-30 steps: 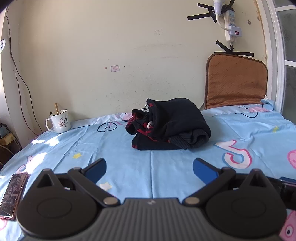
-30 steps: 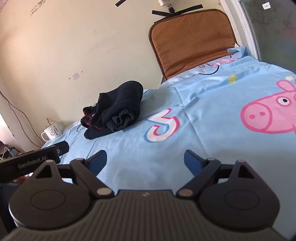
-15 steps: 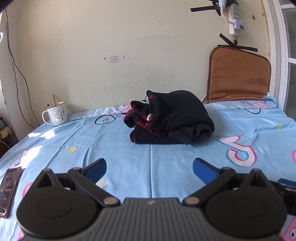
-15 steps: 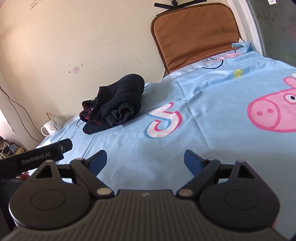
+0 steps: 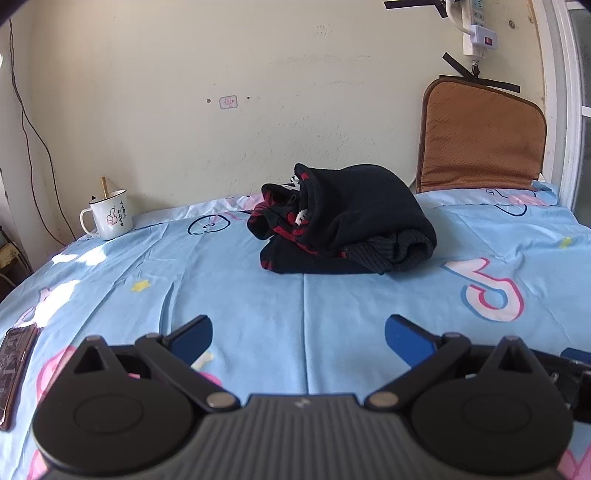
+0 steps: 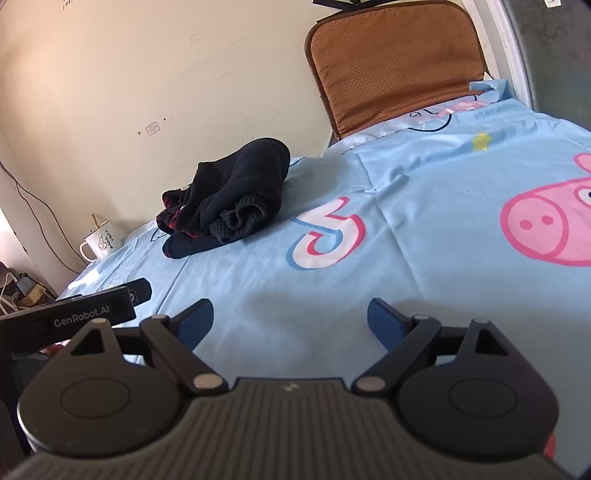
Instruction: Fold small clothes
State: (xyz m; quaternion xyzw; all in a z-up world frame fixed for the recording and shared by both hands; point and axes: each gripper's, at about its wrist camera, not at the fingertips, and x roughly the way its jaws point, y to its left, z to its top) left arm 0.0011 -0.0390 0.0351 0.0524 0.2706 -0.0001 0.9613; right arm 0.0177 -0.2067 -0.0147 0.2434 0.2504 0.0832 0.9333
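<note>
The left gripper (image 5: pixel 298 334) hung low over the bed with its blue fingers (image 5: pixel 194 338) spread wide and nothing between them. The right gripper (image 6: pixel 290 320) was the same: jaws apart, empty, held just above the sheet. In the right wrist view the left tool's black body showed at the lower left edge, so the two sat side by side, near each other but not touching.

Ahead of both lay the light blue bedsheet (image 5: pixel 303 302), printed with pink cartoon pigs, yellow stars and a pink-and-white curled figure, a straight crease running down its middle. The dark garment (image 5: pixel 347 229) sat farther up the bed, well apart from either gripper, near the wall. It was bunched into a loose heap (black knit with red trim showing on its left side, a ribbed cuff or hem rolled at the front) and rested flat on the sheet.

Left of the heap, at the far edge of the bed, stood a white mug (image 5: pixel 109 216) with a stick upright inside it. A phone (image 5: pixel 14 373) lay on the sheet at the left gripper's near left. A brown padded cushion (image 5: pixel 480 140) leaned upright against the wall at the right, with a power strip (image 5: pixel 474 27) fixed to the wall above it.
</note>
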